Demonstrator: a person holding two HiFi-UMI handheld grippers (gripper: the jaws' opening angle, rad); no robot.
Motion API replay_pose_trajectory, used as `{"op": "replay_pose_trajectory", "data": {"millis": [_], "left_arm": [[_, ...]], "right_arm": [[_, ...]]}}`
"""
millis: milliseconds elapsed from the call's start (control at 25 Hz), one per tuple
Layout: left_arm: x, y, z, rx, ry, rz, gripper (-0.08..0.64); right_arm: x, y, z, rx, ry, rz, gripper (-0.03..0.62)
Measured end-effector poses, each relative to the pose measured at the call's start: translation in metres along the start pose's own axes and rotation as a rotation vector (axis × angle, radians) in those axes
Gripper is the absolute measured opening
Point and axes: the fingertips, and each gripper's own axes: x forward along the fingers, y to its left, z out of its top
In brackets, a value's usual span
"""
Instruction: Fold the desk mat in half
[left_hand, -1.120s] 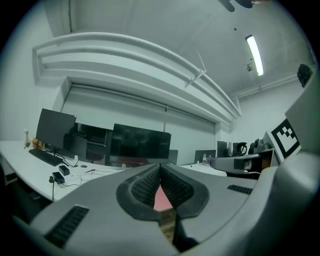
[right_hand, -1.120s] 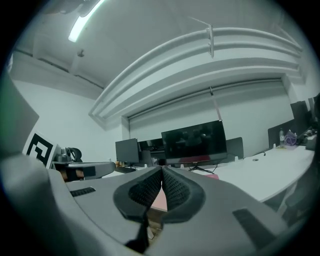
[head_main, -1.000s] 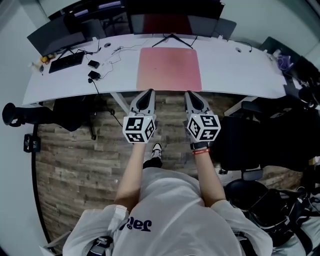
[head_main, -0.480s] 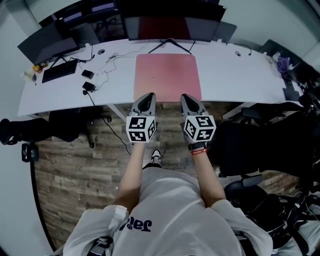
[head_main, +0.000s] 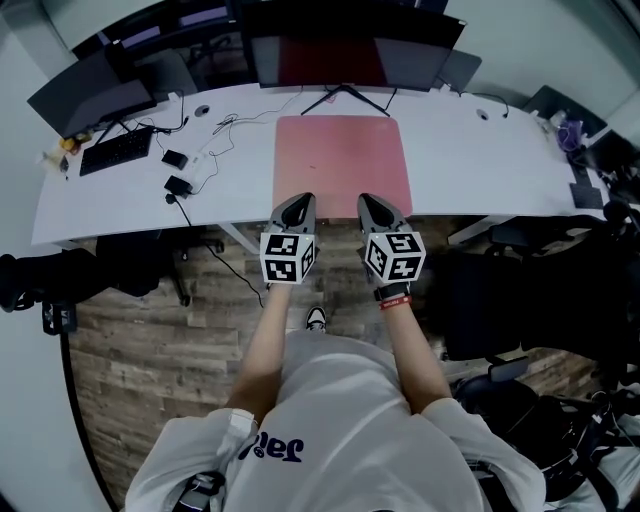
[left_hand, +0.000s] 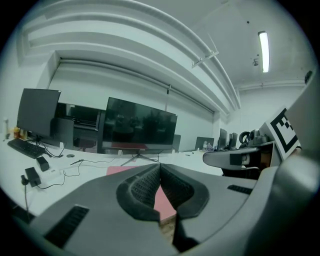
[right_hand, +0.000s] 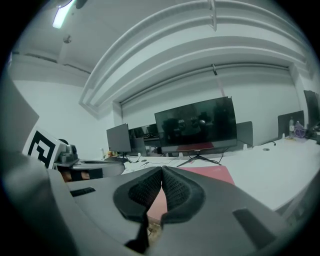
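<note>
Mat (head_main: 342, 165) matt pink, smooth and even, without shine. Surface (head_main: 470, 160) white and smooth, with only a faint sheen. Floor (head_main: 150, 340) of wood planks, brown and grey, rough-looking grain. Matt grey plastic on left tool (head_main: 302, 199) and right tool (head_main: 366, 199); pads (left_hand: 144, 187) black, finely ribbed, rubber-like. Monitor (left_hand: 140, 122) screen dark and glossy, full of reflections. Shirt (head_main: 330, 420) of white cloth, soft and matt.

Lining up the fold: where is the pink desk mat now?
Head view: the desk mat lies flat at the middle of the desk, with the monitor stand behind it and the left gripper and right gripper close to its near edge.
</note>
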Motion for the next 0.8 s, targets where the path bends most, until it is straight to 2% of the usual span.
{"op": "replay_pose_trajectory", "data": {"millis": [200, 400, 640, 800], "left_arm": [[0.02, 0.025, -0.022, -0.036, 0.046, -0.024, 0.02], [0.028, 0.04, -0.053, -0.154, 0.113, -0.041, 0.02], [0.03, 0.048, -0.093, -0.243, 0.186, -0.045, 0.02], [0.037, 0.049, -0.121, -0.3, 0.228, -0.039, 0.02]], "right_arm": [[0.028, -0.001, -0.019, 0.026, 0.025, -0.024, 0.015], [0.041, -0.007, -0.046, 0.102, 0.067, -0.058, 0.015], [0.046, -0.018, -0.085, 0.226, 0.117, -0.104, 0.02], [0.053, -0.027, -0.112, 0.299, 0.154, -0.105, 0.028]]}}
